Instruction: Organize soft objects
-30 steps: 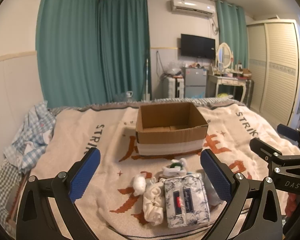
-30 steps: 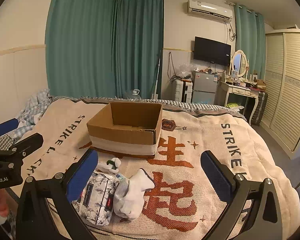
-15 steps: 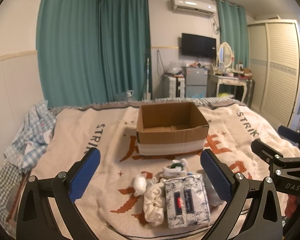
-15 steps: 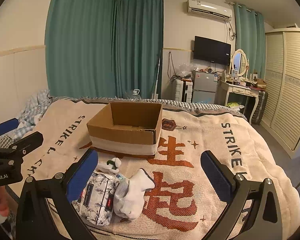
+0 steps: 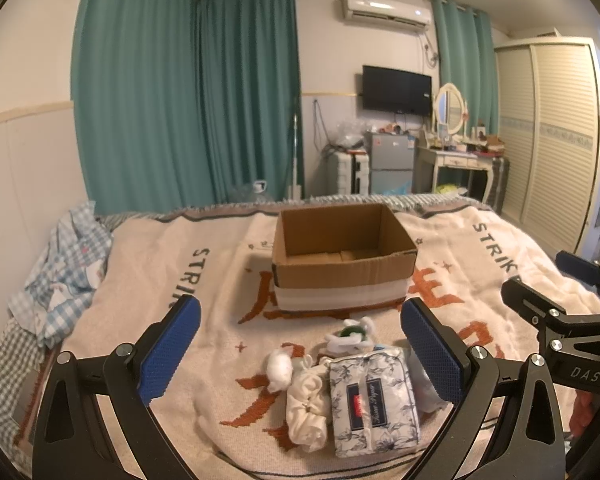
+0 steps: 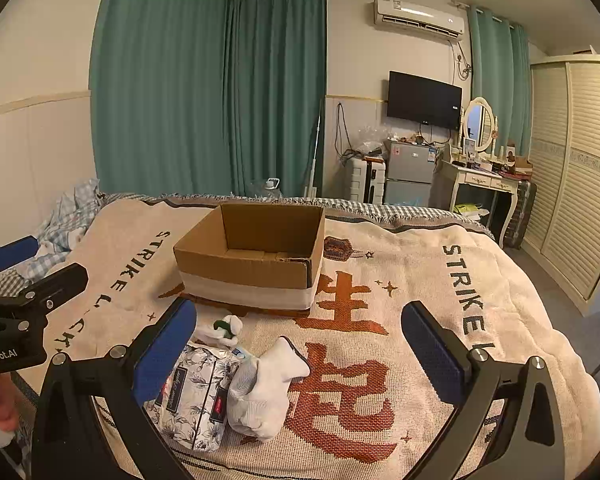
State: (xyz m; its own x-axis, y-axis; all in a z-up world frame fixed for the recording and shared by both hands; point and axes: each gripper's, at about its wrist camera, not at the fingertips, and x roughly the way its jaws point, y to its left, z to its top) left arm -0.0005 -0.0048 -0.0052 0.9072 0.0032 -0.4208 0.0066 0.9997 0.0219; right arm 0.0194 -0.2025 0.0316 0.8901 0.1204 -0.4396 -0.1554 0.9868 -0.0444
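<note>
Nothing has shifted vs. the frames 1.0 s and 0.5 s back: both claws hover in the same pose, objs unmoved.

Status: left claw [image 5: 300, 354] has its fingers wide apart, holding nothing. Right claw [image 6: 298, 354] likewise apart and unloaded. Both sit above the near edge of the bed [image 5: 148, 280].

Task objs: cardboard box [image 5: 342, 258] stands upright, open top, at 12 o'clock from the pile, apart from it. Pile lies near the bed's front edge: floral tissue pack [image 5: 372, 398], cream cloth bundle [image 5: 306, 404] touching it at 9 o'clock, small white ball [image 5: 280, 366] at 10 o'clock, white-green item [image 5: 350, 334] at 12 o'clock. White sock [image 6: 266, 386] lies against the pack at 3 o'clock.

Step, est.: pre-grasp; no transfer begun, box appears to hold nothing. Next move calls for lowering one claw over a single item, closing gently, then carrying to the box.

Limits: box floor only partly visible. Sock mostly hidden behind a finger in left view. White-green item too small to identify. Pile overlap makes item count uncertain.
</note>
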